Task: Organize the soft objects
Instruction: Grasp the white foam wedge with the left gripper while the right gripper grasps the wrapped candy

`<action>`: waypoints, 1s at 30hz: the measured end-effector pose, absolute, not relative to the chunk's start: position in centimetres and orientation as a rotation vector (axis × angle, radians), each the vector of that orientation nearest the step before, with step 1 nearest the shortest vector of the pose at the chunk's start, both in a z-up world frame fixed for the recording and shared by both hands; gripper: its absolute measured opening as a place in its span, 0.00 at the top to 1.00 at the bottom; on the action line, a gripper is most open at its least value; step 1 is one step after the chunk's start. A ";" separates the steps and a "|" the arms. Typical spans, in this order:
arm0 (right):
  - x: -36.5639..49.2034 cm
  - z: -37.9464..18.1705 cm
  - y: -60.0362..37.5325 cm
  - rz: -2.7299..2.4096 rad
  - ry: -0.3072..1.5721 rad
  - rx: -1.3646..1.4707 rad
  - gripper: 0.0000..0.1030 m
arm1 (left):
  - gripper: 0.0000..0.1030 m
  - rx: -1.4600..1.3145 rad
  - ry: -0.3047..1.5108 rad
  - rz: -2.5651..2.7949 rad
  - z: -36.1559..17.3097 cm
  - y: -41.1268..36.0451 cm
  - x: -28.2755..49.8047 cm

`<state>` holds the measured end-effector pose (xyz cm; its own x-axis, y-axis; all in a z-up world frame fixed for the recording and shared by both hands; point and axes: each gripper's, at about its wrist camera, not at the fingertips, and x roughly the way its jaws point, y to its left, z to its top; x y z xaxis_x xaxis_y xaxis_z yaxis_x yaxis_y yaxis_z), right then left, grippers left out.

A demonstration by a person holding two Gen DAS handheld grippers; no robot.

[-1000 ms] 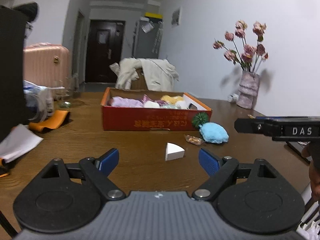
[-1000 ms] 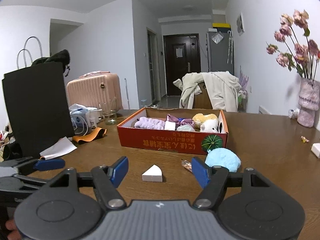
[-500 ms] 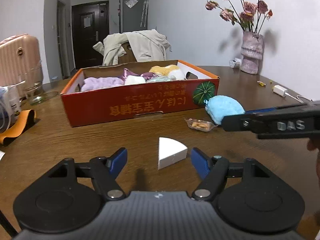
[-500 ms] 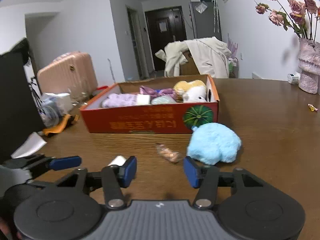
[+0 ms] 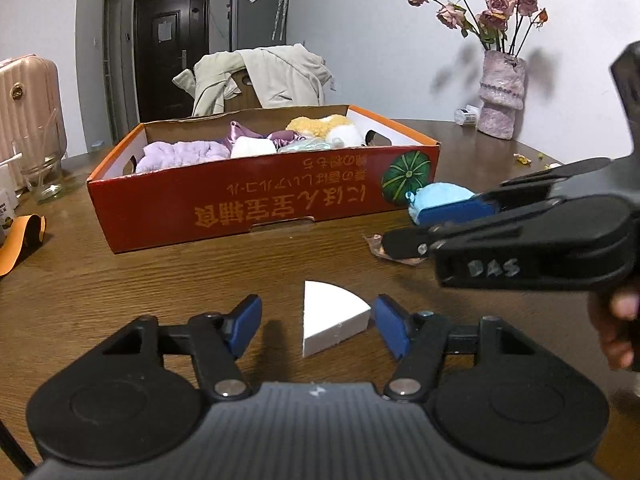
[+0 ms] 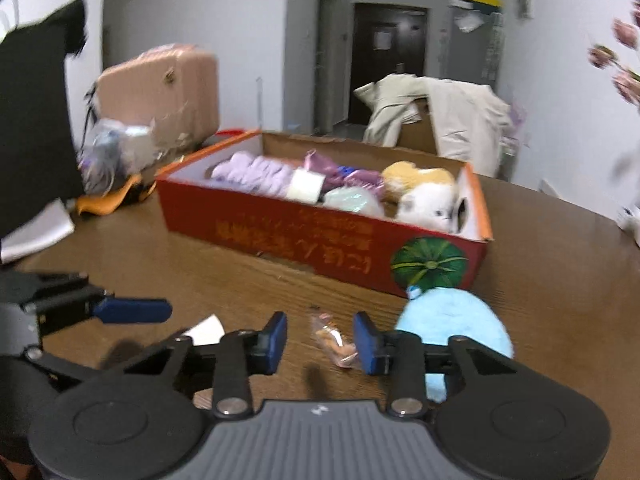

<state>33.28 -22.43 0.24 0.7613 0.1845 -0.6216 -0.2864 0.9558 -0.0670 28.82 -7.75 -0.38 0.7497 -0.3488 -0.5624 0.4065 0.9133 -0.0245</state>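
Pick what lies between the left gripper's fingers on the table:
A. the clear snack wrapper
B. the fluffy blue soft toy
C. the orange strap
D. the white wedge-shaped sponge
D. In the left wrist view the white wedge-shaped sponge sits on the wooden table between the closing blue fingers of the left gripper, not yet pressed by them.
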 end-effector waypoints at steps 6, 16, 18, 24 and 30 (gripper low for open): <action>33.9 -0.5 -22.3 0.276 0.677 -0.171 0.75 | 0.42 0.086 0.604 -0.417 -0.5 -7.8 29.3; 35.1 -0.8 -23.1 0.262 0.678 -0.169 0.75 | 0.45 0.065 0.620 -0.420 -0.6 -8.0 30.1; 35.2 -1.1 -23.1 0.266 0.686 -0.166 0.78 | 0.55 0.056 0.629 -0.438 -0.7 -7.9 30.2; 35.2 -1.0 -23.2 0.272 0.694 -0.156 0.85 | 0.67 0.064 0.633 -0.461 -0.8 -8.0 29.8; 34.6 -0.8 -23.3 0.265 0.687 -0.155 0.86 | 0.67 0.072 0.628 -0.440 -0.6 -7.8 29.2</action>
<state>34.57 -23.32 -0.85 0.7412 0.1901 -0.6438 -0.2917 0.9550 -0.0539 29.20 -7.79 -0.58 0.7202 -0.3760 -0.5831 0.4189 0.9056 -0.0665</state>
